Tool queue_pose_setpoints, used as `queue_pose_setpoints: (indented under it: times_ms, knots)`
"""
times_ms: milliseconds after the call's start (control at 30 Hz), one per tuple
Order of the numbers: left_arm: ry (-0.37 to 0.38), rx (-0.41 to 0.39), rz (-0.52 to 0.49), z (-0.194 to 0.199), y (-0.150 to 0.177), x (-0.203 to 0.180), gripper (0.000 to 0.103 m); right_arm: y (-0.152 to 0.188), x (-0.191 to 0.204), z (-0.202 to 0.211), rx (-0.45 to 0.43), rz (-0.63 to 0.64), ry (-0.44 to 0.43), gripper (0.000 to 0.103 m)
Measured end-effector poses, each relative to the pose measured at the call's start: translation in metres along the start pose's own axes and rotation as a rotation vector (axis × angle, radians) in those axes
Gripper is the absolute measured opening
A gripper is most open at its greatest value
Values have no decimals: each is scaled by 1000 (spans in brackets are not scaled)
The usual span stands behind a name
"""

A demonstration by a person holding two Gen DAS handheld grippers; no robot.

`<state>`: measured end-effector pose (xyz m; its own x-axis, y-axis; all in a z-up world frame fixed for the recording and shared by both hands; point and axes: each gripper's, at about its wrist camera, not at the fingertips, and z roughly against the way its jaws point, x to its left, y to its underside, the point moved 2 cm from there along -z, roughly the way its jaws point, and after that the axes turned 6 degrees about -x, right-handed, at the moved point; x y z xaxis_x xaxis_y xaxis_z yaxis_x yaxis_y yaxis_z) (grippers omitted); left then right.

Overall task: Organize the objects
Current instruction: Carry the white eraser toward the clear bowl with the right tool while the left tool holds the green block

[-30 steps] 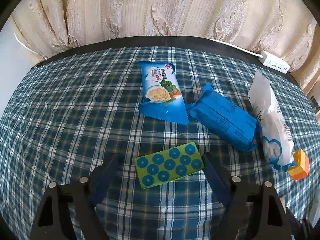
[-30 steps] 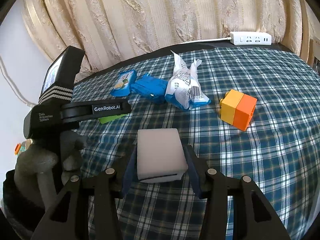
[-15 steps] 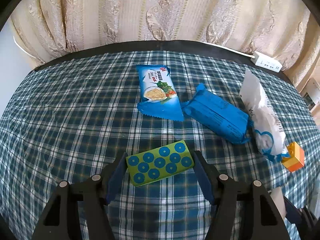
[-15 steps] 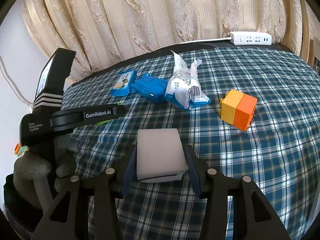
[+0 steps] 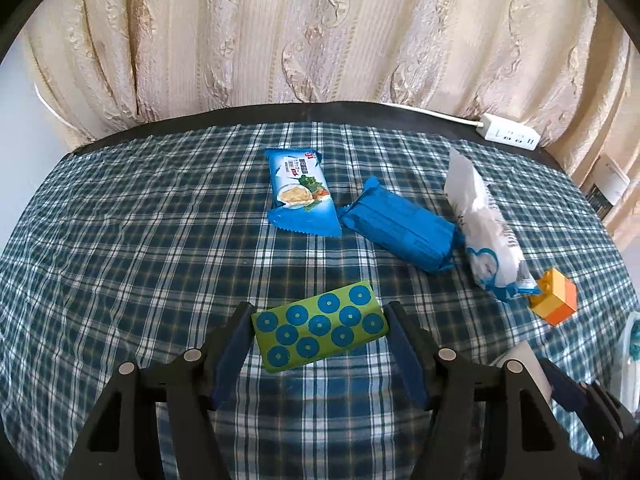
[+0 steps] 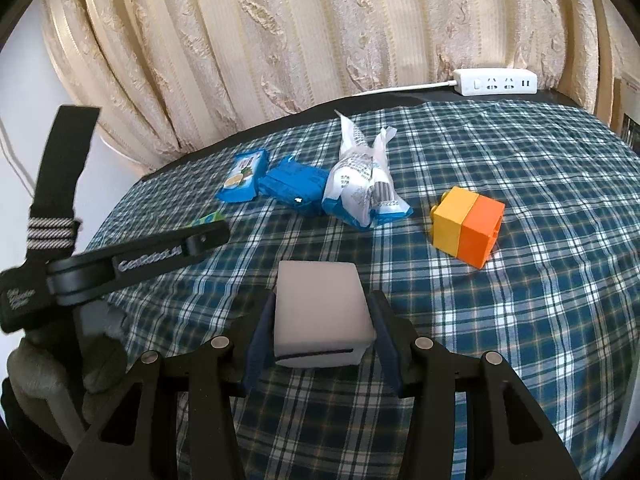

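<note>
Since a second ago the left gripper (image 5: 320, 330) has clamped the green block (image 5: 320, 330), while the right gripper (image 6: 322, 322) still pinches the white block (image 6: 320, 312) at six o'clock.

This looks like a room in a home. Heavy cream embossed curtains (image 6: 304, 40) hang behind a worktop under a blue-and-white checked cloth (image 5: 132, 240). A white plastic power strip (image 6: 496, 81) lies at its far edge.

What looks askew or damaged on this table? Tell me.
Nothing damaged or spilled. The white snack bag lies tilted against the dark blue pack, and the yellow-orange block sits apart from the other items.
</note>
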<state>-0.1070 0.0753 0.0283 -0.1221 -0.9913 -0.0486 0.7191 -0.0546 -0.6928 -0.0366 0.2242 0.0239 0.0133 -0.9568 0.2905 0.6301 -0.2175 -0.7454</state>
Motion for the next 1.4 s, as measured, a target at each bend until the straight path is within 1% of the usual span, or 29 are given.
queue_pose_setpoints:
  times_ms: [167,267,433,600,833,1000,1133,1233,1400]
  knots:
    - [12,-26,6,5,0,1,69,-3,-5,4,-19,-27,10,49]
    - [23,-48,6,13,1,2,69,-5,-5,13,-35,-35,22,49]
    - [44,-64,0,21,2,-1,69,-4,-3,47,-71,-43,34,49]
    - [65,-72,-12,27,5,-7,69,4,-13,84,-106,-76,63,49]
    - [80,-73,-15,32,9,-9,69,15,-24,106,-110,-121,84,49]
    - [81,-73,-2,33,8,-6,69,15,-21,94,-79,-131,47,50]
    - [83,-83,13,36,6,-1,69,13,-7,65,-40,-65,52,51]
    - [87,-84,25,36,4,2,69,10,1,43,-8,-19,71,51]
    - [98,-86,35,38,4,5,69,7,6,17,24,23,90,51]
